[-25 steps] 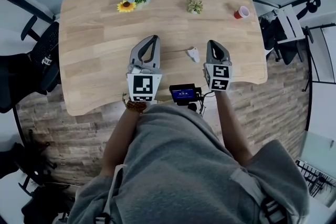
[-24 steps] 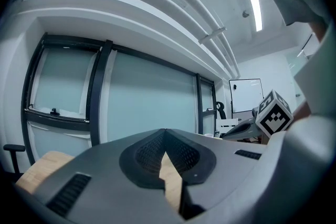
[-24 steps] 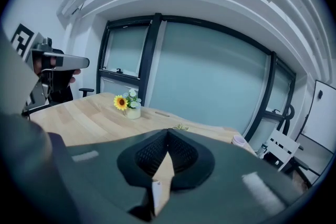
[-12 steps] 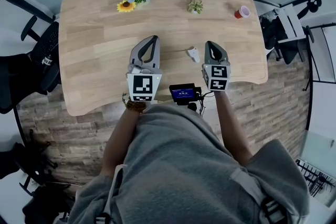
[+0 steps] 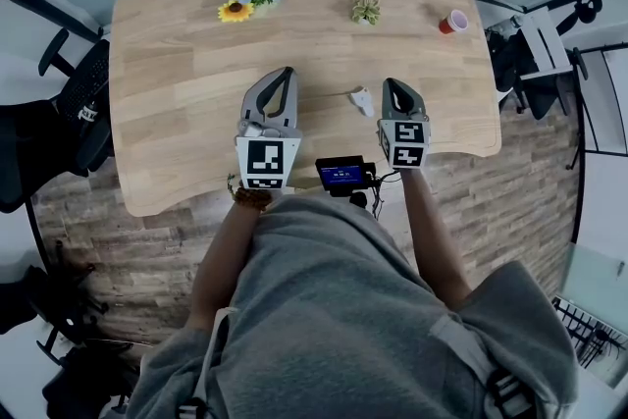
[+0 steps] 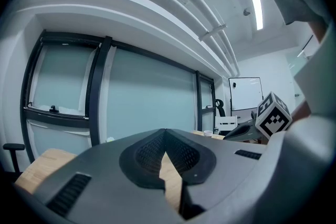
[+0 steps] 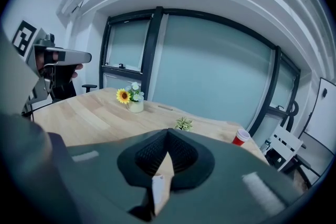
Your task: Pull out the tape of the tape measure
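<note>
Tape measure (image 5: 362,101), a small white case, lies flat on the wooden worktop (image 5: 177,93), between my two grippers and nearer the right one. The left gripper (image 5: 287,72) hovers well to its left and the right gripper (image 5: 392,83) just to its right; neither touches it. My left fingers (image 6: 149,152) are pressed tip to tip with nothing between them, and so are my right fingers (image 7: 181,152). A pale shape shows low through the gap behind the right tips, and I cannot tell what it is. The case is too small here to say how much tape is out, so this fits either a pull still to come or a tape that has run back in. For a clean pull I would pin the case with one gripper, nip the end tab with the other, and draw straight and level along the worktop, slowly, so the case does not skid.
</note>
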The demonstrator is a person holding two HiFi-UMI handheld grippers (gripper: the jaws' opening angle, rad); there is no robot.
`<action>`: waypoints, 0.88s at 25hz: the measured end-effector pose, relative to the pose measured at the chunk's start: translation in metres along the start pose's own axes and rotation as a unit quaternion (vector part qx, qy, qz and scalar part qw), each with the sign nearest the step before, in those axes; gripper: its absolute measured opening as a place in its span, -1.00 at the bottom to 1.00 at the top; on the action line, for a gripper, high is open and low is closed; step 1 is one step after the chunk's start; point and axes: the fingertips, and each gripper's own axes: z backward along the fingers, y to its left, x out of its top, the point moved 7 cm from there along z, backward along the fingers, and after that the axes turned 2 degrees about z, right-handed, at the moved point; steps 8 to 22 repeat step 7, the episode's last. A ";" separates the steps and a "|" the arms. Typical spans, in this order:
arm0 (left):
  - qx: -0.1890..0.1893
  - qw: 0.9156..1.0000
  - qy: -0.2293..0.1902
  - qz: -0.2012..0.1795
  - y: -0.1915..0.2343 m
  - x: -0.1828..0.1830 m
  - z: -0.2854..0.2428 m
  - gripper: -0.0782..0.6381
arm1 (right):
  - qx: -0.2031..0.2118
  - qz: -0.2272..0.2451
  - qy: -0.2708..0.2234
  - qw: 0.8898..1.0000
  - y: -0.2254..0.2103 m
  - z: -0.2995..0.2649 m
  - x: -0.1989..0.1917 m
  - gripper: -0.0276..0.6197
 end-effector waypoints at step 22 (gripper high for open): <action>0.004 1.000 0.008 0.000 0.001 -0.004 -0.002 -0.76 | 0.016 0.006 0.032 0.999 -0.004 -0.013 -0.022 -0.89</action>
